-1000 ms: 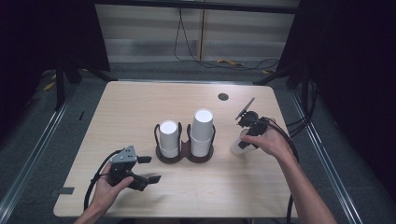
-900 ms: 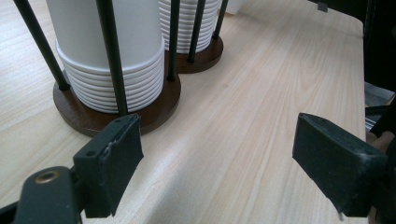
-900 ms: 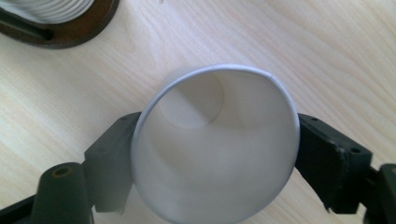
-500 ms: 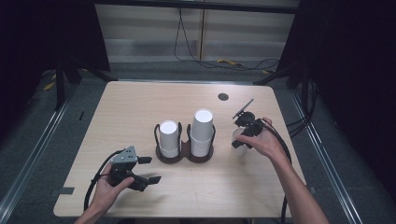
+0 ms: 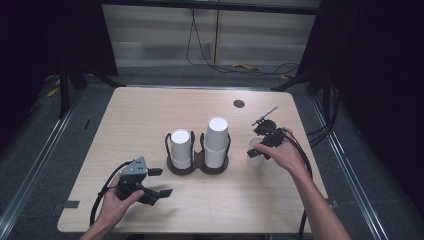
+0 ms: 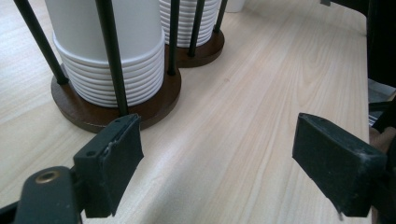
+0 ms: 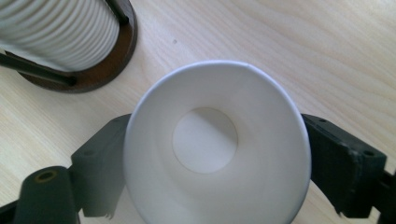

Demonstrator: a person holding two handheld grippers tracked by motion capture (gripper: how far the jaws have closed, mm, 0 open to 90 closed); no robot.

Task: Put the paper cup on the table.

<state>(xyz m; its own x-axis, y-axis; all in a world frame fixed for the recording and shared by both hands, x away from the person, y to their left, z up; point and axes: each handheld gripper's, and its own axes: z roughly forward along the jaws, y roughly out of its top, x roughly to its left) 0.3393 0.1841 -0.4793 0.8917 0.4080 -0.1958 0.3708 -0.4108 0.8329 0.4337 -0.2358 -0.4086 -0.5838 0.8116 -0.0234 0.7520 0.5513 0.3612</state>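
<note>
Nearest the person, the left gripper (image 5: 157,182) rests low on the surface (image 5: 150,115) at the front left, held level in the left hand (image 5: 117,200) with its jaws spread wide and empty, aimed toward the cup holder (image 5: 197,165) as if parked in waiting. Farther off, that holder's rods keep two stacks of paper cups (image 5: 216,142) upright. Beyond, at the right, a single cup (image 7: 217,163) stands open-mouthed on the surface just beside the holder, between the jaws of the right gripper (image 5: 260,150). Those jaws have just been opening; the pads seem clear of its wall, probably a release. The right hand (image 5: 277,155) reaches in, wrist angled down.
</note>
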